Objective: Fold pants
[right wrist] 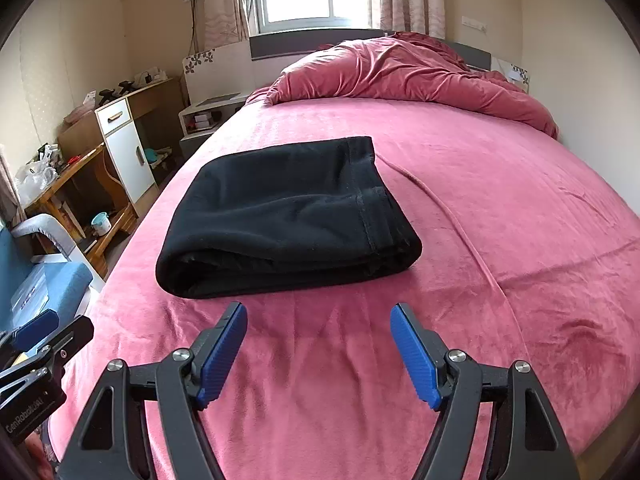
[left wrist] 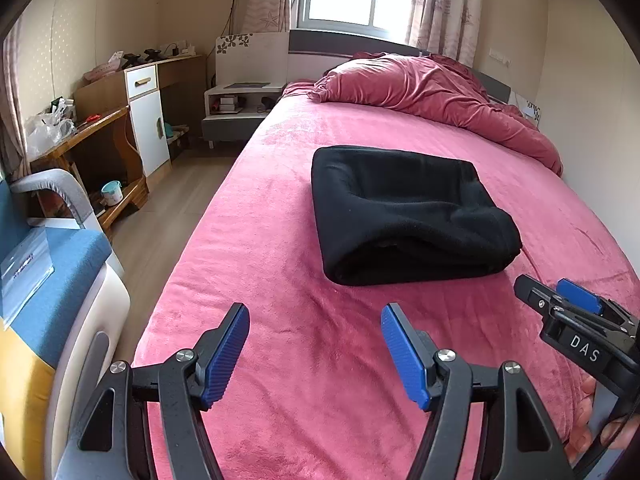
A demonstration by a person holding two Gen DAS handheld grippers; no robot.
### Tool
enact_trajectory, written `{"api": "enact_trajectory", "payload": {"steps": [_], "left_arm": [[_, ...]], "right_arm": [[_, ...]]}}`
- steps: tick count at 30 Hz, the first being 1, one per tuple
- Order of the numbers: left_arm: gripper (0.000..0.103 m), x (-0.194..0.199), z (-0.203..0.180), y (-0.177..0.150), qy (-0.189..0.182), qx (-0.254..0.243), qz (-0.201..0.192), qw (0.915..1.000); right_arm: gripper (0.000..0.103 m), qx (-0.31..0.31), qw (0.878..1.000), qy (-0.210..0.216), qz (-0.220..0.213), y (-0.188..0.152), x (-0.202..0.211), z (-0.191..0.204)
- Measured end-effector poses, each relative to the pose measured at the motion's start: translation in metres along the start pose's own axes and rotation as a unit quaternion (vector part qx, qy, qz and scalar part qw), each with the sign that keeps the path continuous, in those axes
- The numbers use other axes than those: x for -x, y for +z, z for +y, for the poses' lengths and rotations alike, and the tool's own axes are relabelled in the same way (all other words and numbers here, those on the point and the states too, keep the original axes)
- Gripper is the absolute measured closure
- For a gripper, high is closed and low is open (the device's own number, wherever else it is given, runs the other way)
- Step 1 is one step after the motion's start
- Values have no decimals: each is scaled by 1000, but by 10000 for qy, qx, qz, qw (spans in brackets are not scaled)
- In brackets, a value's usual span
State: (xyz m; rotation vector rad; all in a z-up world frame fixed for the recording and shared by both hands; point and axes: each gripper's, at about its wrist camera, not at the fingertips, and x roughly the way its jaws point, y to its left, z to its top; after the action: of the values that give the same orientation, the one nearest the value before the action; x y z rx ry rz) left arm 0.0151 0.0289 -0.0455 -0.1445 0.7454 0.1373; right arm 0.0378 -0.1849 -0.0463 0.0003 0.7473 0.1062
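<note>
Item: black pants point(right wrist: 288, 216) — a compact, several-layered rectangular bundle, lying flat on the pink bed point(right wrist: 500, 208) toward its left side, hem or waistband seam showing along the bundle's right edge in the right wrist view. Layers stacked and rounded at the near fold; top surface slightly dished, not perfectly smooth.

Step, as judged: folding looks complete or nearly so. What remains is at most a tidy-up — pressing the top flat or squaring the near edge. Any such move calls for a light touch from above, since a sideways push could slide the layers apart.

Position relative to the tongs: the bundle lies ahead of both, apart from each, touching neither. Left tongs point(left wrist: 314, 354) — spread, nothing between the blue pads, hanging over bare bedding short of the near fold. Right tongs point(right wrist: 318, 354) — likewise spread and empty, just short of the bundle's near edge.

Surroundings: crumpled red duvet point(right wrist: 412, 76) at the head of the bed, well beyond the pants; wooden desk point(left wrist: 100, 128) along the left wall.
</note>
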Motion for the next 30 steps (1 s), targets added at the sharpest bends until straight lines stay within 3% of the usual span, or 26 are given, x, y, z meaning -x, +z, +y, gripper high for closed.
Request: {"api": "enact_trajectory", "payload": {"steps": [30], "left_arm": [[33, 2, 0, 1, 38, -2, 19, 10000]], "right_arm": [[28, -26, 10000, 2, 66, -3, -1, -1]]}}
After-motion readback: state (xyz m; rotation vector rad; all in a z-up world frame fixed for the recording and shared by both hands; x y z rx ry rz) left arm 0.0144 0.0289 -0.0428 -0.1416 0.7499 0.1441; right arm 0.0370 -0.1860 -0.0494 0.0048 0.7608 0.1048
